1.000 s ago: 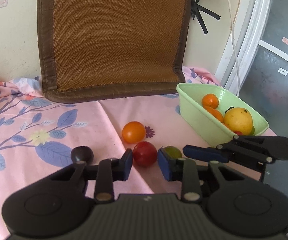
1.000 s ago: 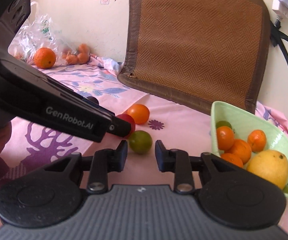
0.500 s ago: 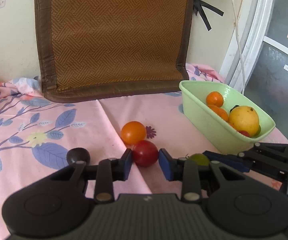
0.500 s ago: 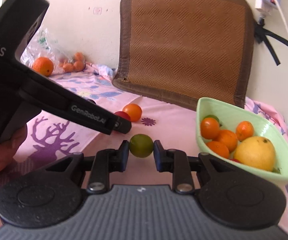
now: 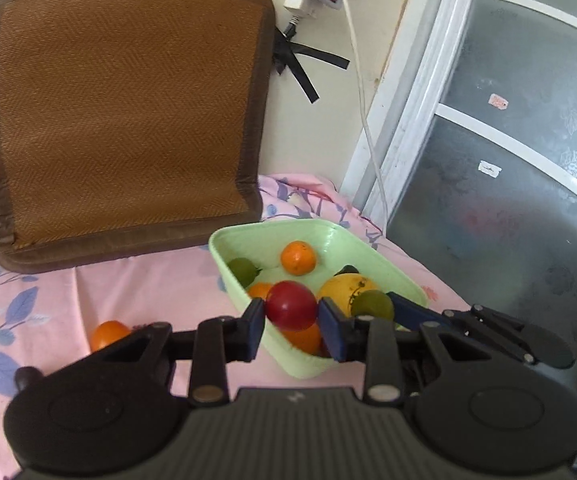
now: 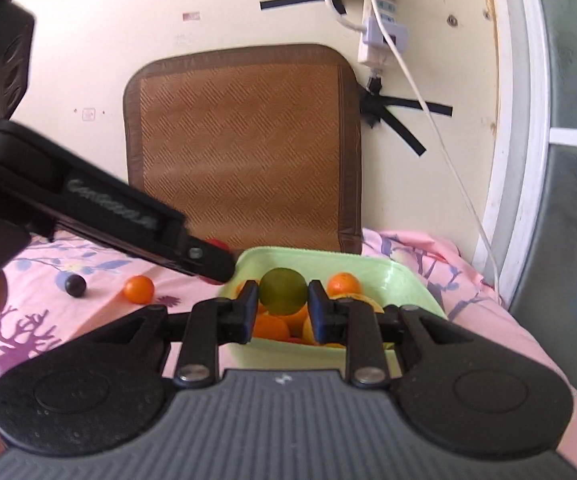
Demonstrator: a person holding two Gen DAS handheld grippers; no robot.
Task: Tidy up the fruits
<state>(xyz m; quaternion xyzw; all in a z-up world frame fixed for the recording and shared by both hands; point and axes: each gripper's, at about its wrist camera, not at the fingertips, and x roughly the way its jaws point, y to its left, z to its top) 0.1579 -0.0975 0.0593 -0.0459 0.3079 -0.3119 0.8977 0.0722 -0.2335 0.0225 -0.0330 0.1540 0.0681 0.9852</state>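
My left gripper is shut on a red fruit and holds it above the near left edge of the light green basket. My right gripper is shut on a green fruit, held over the same basket; that green fruit also shows in the left wrist view. The basket holds several oranges, a green fruit and a large yellow fruit. An orange fruit and a dark plum lie on the pink cloth to the left.
A brown woven mat leans on the wall behind the basket. A white power strip and cable hang on the wall. A glass door stands at the right. The left gripper's body crosses the right wrist view.
Both grippers have lifted their fruits off the cloth and moved right and up to above the basket. The red fruit and green fruit left the cloth.
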